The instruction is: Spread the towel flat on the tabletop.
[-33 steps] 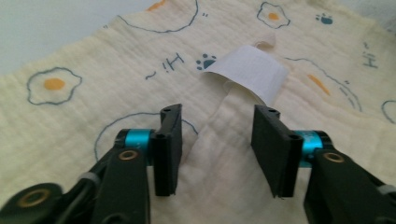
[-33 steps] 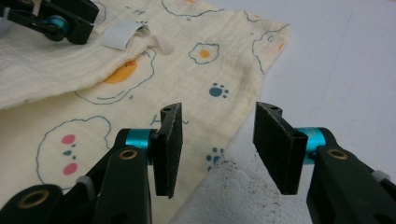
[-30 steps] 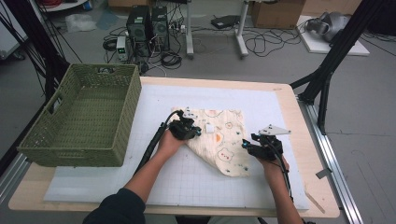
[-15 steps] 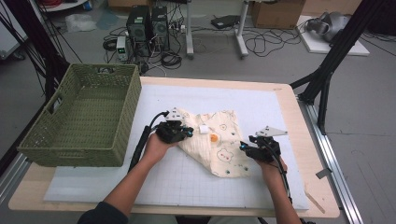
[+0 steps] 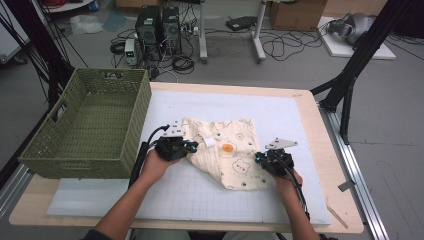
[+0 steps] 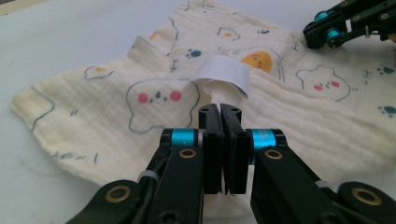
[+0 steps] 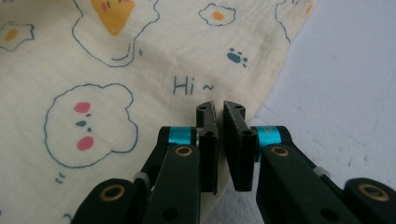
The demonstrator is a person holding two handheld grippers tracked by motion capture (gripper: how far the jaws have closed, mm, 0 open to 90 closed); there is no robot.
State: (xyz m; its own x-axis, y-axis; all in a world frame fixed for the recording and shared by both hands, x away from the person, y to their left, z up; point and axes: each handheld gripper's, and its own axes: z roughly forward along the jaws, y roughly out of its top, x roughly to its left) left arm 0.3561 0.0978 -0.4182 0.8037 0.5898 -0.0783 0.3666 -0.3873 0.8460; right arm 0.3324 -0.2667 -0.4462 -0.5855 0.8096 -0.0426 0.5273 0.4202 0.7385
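While the cloth (image 5: 225,152) lies spread on the mat between both hands, left gripper (image 5: 186,146) pinches its left edge, right gripper (image 5: 260,159) its right corner. Left gripper view: jaws closed on a fold below the white tag (image 6: 223,74). Right gripper view: jaws have just been closing, nipping the cloth's edge.

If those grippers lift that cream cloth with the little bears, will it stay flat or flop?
Probably flop: the cloth is thin, crinkled and already folded over on itself. It looks light, so it should likely sag between the left hand-held gripper and the right hand-held gripper. Pushed, it would likely bunch rather than slide.
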